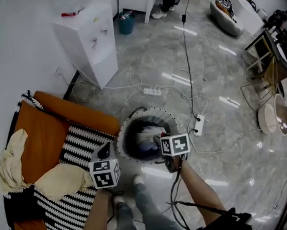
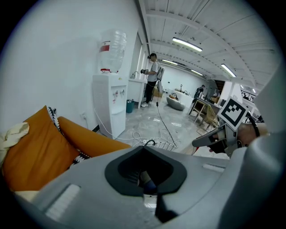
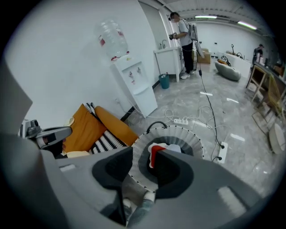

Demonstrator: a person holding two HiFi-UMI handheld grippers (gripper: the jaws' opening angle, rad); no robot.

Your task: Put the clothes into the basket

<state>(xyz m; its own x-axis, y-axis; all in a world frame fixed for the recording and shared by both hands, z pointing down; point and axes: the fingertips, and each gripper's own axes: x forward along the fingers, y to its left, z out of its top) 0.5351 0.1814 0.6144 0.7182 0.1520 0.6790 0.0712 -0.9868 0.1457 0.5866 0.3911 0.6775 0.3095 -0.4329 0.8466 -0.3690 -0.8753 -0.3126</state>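
Note:
A round white laundry basket point(image 1: 121, 135) stands on the floor beside the sofa, with white, red and blue clothes point(image 1: 146, 135) lying inside. My right gripper point(image 1: 159, 137) hangs over its near rim, jaws open and nothing between them; past them in the right gripper view point(image 3: 140, 167) lie the basket rim point(image 3: 190, 134) and a red and white garment point(image 3: 156, 151). My left gripper point(image 1: 105, 151) is left of the basket above the sofa edge, jaws shut and empty point(image 2: 149, 179). Two cream garments point(image 1: 10, 160) point(image 1: 64, 179) lie on the sofa.
An orange sofa point(image 1: 77, 113) with a black-and-white striped throw point(image 1: 67, 215) is on the left. A water dispenser point(image 1: 88, 39) stands against the wall. Cables and a power strip point(image 1: 153, 91) trail behind the basket. My feet point(image 1: 138, 180) are just in front of it. A person point(image 2: 153, 78) stands far back.

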